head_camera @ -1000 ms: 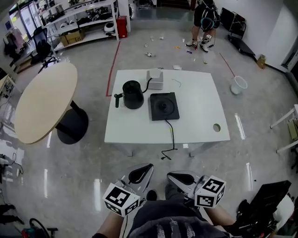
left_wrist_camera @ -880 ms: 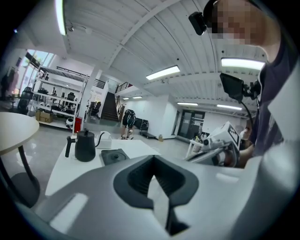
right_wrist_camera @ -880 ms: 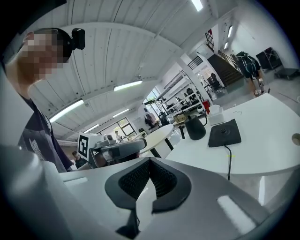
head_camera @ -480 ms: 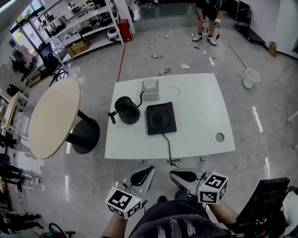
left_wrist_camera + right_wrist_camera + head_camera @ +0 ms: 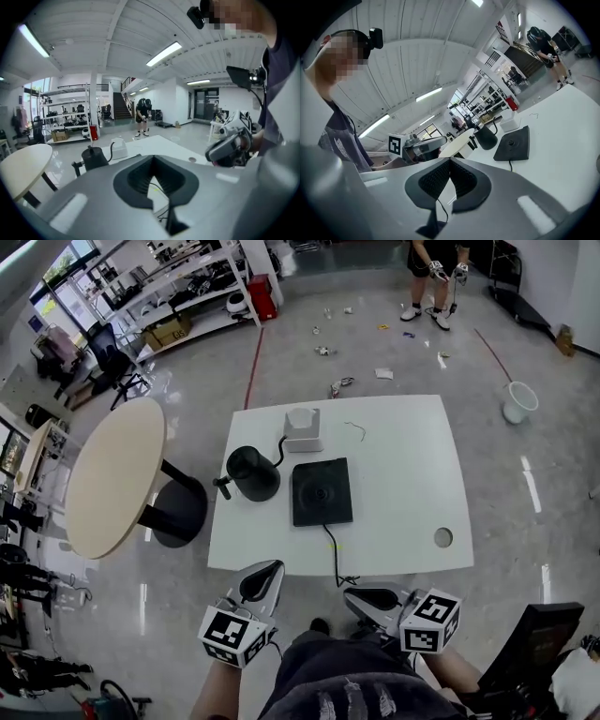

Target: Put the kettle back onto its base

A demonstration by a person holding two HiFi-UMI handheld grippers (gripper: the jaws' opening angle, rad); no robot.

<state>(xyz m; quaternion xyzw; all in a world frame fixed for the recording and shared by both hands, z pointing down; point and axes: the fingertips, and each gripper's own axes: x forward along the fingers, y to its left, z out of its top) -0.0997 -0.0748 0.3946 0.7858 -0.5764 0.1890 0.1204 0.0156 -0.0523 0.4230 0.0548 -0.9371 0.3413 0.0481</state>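
state: left gripper (image 5: 264, 574) and right gripper (image 5: 362, 596) pressed together, empty, at frame bottom | kettle (image 5: 251, 472) just left of base (image 5: 321, 491) | risk: unopened jaws bump the handle, tipping the kettle

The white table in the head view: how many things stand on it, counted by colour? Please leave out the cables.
Black: 2, the kettle and its base
White: 1, a small box
Total: 3
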